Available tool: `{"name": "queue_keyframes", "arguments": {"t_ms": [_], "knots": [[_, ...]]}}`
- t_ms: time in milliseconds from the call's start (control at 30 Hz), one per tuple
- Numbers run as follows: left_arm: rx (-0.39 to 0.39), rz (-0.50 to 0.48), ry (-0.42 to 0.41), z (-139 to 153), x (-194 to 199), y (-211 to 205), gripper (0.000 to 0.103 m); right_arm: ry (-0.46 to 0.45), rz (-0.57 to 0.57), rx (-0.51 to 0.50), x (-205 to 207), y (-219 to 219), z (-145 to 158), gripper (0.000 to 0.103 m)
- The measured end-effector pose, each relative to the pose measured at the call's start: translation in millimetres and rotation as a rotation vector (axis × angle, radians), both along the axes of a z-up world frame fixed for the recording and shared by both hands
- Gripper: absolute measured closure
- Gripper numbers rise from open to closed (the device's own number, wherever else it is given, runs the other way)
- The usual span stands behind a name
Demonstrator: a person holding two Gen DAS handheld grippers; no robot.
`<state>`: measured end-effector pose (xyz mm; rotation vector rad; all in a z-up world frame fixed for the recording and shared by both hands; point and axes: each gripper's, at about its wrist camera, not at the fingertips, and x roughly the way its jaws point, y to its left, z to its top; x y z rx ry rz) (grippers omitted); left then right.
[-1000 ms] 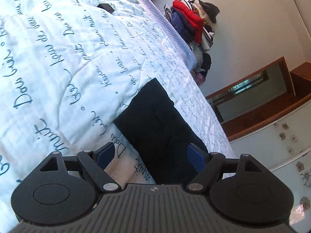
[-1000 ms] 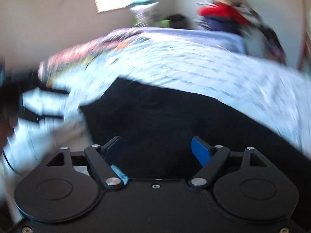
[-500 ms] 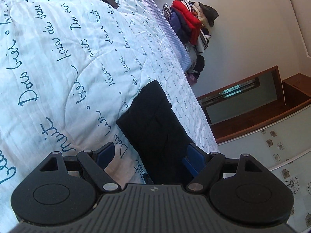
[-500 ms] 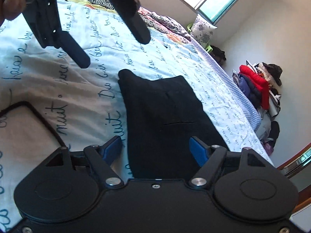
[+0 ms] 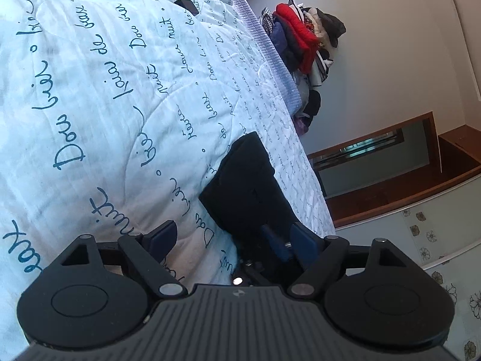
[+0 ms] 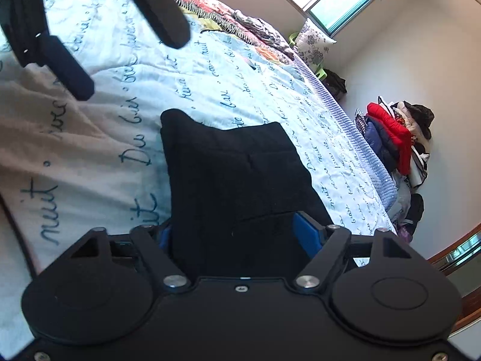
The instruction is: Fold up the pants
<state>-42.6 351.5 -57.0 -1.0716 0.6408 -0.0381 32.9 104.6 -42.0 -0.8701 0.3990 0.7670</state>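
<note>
The right gripper stood wide, its blue pads straddling the near edge of the black pants at lower centre of the right wrist view; whether the pads touched the cloth could not be told. The left gripper was likewise wide and held nothing, its left pad over the bedspread and its right pad over the dark cloth at lower centre right of the left wrist view. The pants lay as a compact folded block on the bedspread, near the bed's right edge. Judged from this, the fold was largely made and the step in hand was a grasp of the near edge for a final fold or a tidy. The next move called for closing on all layers together, without catching the bedspread. The bedspread carried cursive French print; "nuit", "de" and "Dou" were legible, the remainder unclear.
</note>
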Motion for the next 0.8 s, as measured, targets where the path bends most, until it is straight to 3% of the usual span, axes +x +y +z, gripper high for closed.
{"name": "queue_keyframes", "arguments": {"t_ms": [67, 133, 267, 367, 600, 700, 767, 800], "knots": [[0.000, 0.005, 0.005, 0, -2, 2, 0.020, 0.028, -0.022, 0.029, 1, -2, 0, 0.080], [-0.012, 0.010, 0.012, -1, -2, 3, 0.019, 0.123, -0.068, 0.122, 9, -10, 9, 0.080], [-0.061, -0.023, 0.009, -1, 14, 1, 0.018, 0.443, -0.197, 0.471, 46, -50, 28, 0.080], [-0.128, -0.066, 0.008, -2, 36, -8, 0.018, 0.576, -0.242, 0.653, 61, -77, 26, 0.083], [-0.273, -0.125, 0.010, -17, 112, -16, 0.014, 0.584, -0.220, 0.674, 52, -77, 25, 0.083], [-0.335, -0.170, 0.076, -38, 143, -19, 0.015, 0.588, -0.220, 0.687, 49, -78, 24, 0.083], [-0.304, -0.151, 0.108, -43, 153, -19, 0.023, 0.594, -0.224, 0.702, 47, -83, 26, 0.083], [-0.284, -0.144, 0.109, -43, 157, -18, 0.037, 0.598, -0.226, 0.706, 47, -83, 25, 0.083]]}}
